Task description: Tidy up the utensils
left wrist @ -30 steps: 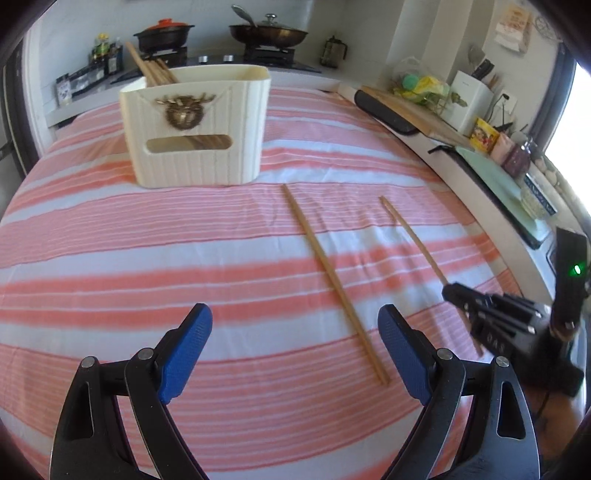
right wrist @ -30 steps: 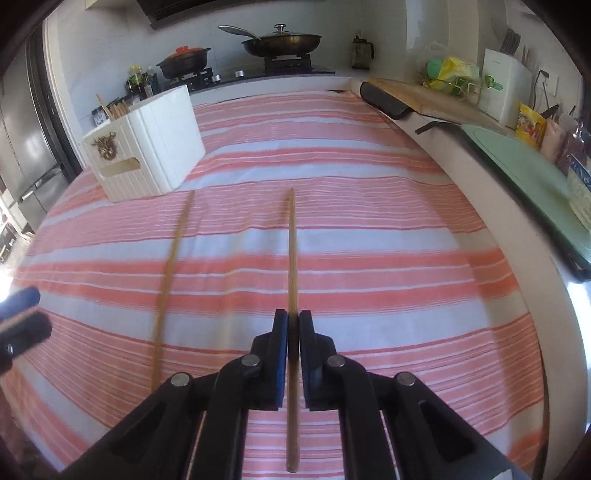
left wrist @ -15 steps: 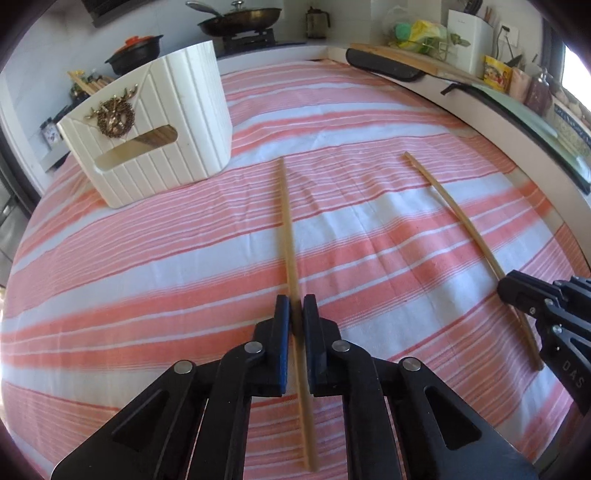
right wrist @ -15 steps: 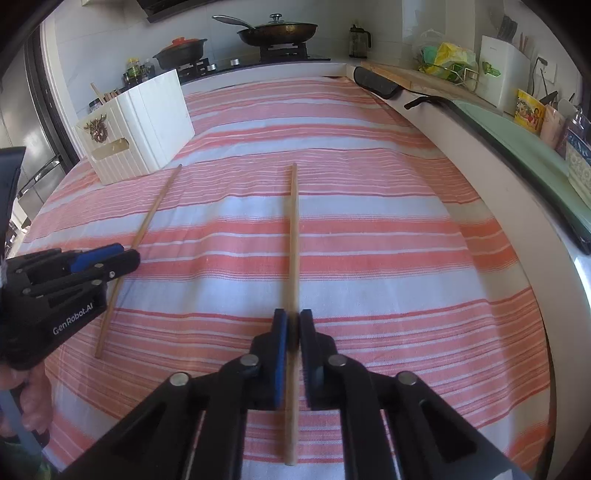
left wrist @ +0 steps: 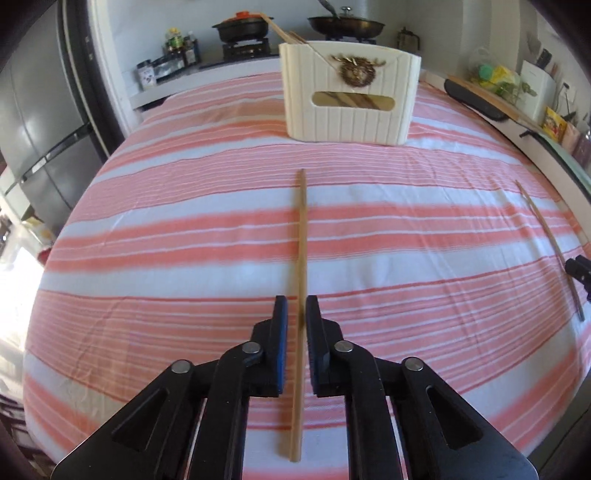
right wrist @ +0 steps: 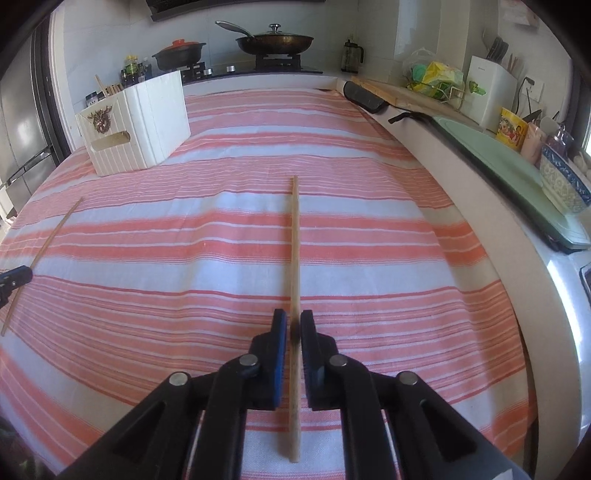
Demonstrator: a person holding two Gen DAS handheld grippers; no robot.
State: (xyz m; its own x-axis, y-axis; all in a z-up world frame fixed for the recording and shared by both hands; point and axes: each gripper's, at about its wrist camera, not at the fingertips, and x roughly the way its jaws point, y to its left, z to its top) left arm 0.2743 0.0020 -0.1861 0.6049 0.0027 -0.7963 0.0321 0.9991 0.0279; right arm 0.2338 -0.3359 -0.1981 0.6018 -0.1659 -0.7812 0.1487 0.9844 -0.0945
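The first chopstick (left wrist: pixel 302 240) runs lengthwise between the fingers of the left gripper (left wrist: pixel 295 314), its far tip aimed at the white holder box (left wrist: pixel 351 110) at the back of the striped cloth (left wrist: pixel 147 258). The second chopstick (right wrist: pixel 294 240) sits the same way in the right gripper (right wrist: pixel 293 325), well off to the side of the box. Both sets of jaws have just been opening. Each stick is between the pads, but a sliver of gap shows, so neither looks pinched (whether the sticks rest on the cloth I cannot tell).

From where I stand, the step is securing both sticks for the carry to the box, which already has chopsticks (left wrist: pixel 288 35) poking from its corner. It would go best if each gripper closed squarely near the stick's middle, so it doesn't swing. Then lift level, and tip the far end down over the box's open top before letting go.
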